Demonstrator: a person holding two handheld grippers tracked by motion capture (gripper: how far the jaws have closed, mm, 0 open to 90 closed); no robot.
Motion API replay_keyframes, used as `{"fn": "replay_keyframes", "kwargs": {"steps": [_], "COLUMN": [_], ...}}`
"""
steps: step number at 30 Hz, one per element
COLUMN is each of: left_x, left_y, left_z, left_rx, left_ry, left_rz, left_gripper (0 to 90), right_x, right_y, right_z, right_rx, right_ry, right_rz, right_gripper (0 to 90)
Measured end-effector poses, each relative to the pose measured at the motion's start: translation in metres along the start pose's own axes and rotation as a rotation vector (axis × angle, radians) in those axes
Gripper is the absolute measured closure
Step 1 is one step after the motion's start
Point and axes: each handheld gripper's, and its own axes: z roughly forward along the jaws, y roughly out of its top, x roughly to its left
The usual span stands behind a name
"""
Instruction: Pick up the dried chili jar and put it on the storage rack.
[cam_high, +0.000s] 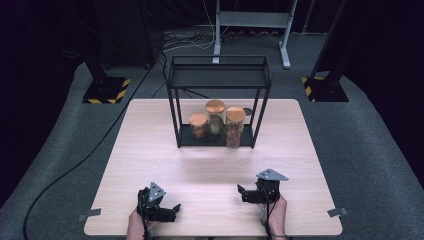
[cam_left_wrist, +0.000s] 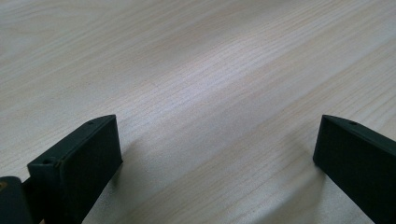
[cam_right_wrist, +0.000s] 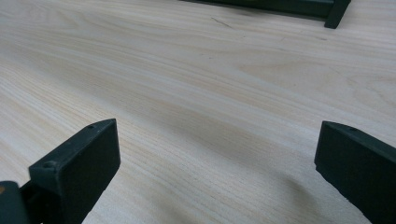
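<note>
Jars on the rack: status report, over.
Both hand-held grippers, left and right, open, empty, at the near table edge. Three jars on the rack's lower shelf, untouched. Bare tabletop between.

The table (cam_high: 150, 150) is viewed from above its near edge by the high view, facing forward and down, far enough that the black rack (cam_high: 218, 100) and floor are taken in. The tabletop is seen from low and close in the left gripper view (cam_left_wrist: 210, 70) and right gripper view, where the rack's foot (cam_right_wrist: 280, 7) is caught.
</note>
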Motion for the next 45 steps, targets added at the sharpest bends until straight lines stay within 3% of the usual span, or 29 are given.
{"fn": "replay_keyframes", "kwargs": {"steps": [7,16,23,45], "left_x": [0.000,0.000,0.000,0.000], "left_y": [0.000,0.000,0.000,0.000], "left_z": [0.000,0.000,0.000,0.000], "left_rx": [0.001,0.002,0.001,0.001], "left_ry": [0.002,0.002,0.002,0.002], "left_rz": [0.001,0.000,-0.001,-0.002], "left_gripper": [0.3,0.3,0.3,0.3], "right_x": [0.005,0.009,0.011,0.011], "right_y": [-0.001,-0.002,-0.001,-0.001], "right_z": [0.003,0.003,0.005,0.006], "right_rx": [0.024,0.015,0.043,0.058], "right_ry": [-0.032,-0.063,-0.075,-0.085], "right_rz": [-0.044,-0.067,-0.088,-0.085], "right_gripper": [0.0,0.0,0.3,0.4]}}
